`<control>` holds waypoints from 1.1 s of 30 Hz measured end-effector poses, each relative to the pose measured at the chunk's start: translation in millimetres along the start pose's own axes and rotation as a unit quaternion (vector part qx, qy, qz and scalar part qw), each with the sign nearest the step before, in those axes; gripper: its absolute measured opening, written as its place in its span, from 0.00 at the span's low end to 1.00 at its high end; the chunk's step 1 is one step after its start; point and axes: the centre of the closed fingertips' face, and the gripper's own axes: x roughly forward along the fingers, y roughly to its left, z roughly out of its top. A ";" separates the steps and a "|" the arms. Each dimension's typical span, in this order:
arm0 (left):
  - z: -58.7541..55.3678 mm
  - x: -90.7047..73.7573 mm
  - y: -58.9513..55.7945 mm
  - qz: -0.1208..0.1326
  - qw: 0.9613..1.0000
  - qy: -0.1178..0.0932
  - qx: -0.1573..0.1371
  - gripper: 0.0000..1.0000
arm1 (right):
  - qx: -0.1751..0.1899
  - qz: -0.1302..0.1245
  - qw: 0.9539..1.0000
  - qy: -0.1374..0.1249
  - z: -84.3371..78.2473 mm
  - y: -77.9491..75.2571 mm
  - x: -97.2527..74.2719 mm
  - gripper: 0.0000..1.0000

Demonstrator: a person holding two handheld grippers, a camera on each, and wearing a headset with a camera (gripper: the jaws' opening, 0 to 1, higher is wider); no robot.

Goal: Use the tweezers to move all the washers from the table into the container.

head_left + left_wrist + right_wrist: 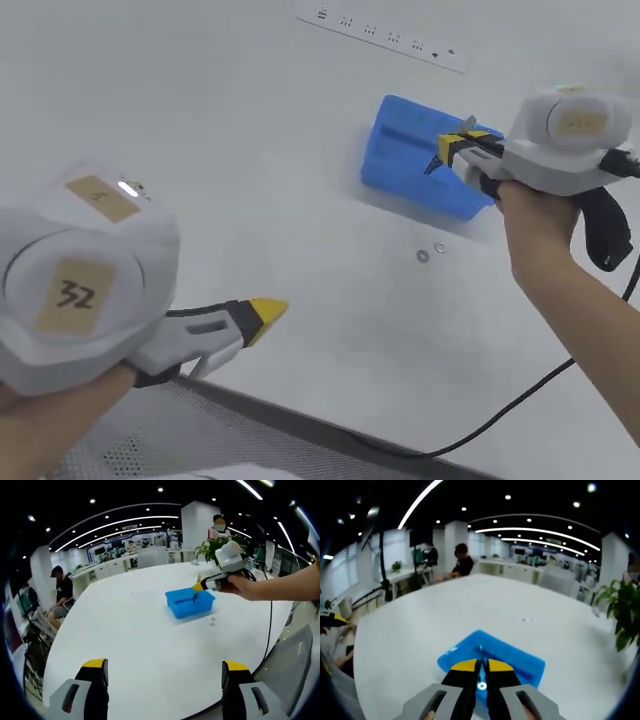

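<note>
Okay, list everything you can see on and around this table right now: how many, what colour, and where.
round white table: one, white, under everything
shallow blue plastic container: one, blue, far right of the table
small metal washers: two, silver, on the table just in front of the container
thin metal tweezers: one, silver, above the container
white power strip: one, white, far side of the table
black cable: one, black, near right of the table
left gripper: open, near edge
right gripper: shut on the tweezers, over the container

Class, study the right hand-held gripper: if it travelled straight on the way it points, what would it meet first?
Probably the blue container: the right hand-held gripper, shut on the tweezers, points into it, though depth is unclear.
</note>
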 end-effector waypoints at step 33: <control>3.0 -1.3 -6.7 -0.005 1.000 -0.005 0.009 0.96 | 0.038 0.027 0.999 -0.001 -42.4 46.7 -73.1 0.02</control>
